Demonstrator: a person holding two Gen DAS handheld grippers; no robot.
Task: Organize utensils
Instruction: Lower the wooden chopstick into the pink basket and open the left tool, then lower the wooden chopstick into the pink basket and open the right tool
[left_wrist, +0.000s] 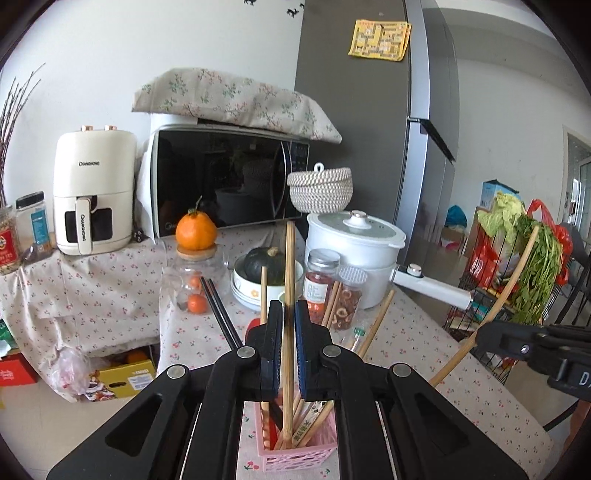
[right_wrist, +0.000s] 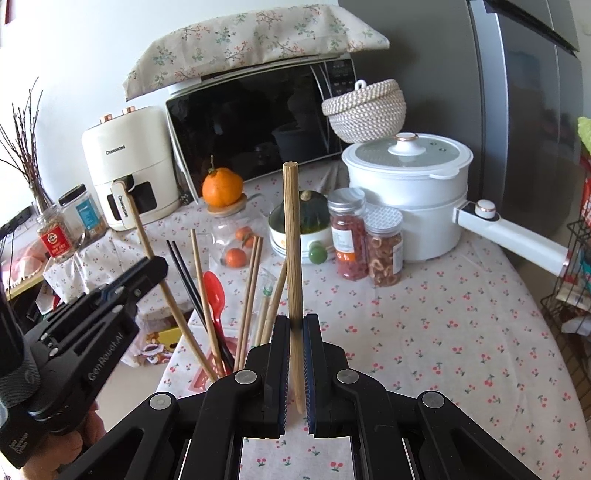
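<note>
"CHANGHONG" on air fryer (left_wrist: 94, 192) body & handle.

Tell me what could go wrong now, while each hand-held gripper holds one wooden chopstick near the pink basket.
1. The left hand-held gripper lowers its light wooden chopstick into the crowded pink plastic lattice basket; it may jam against the chopsticks already inside and tip the basket.
2. The right hand-held gripper grips its own wooden chopstick near the lower end, so the long top could pivot or slip.
</note>
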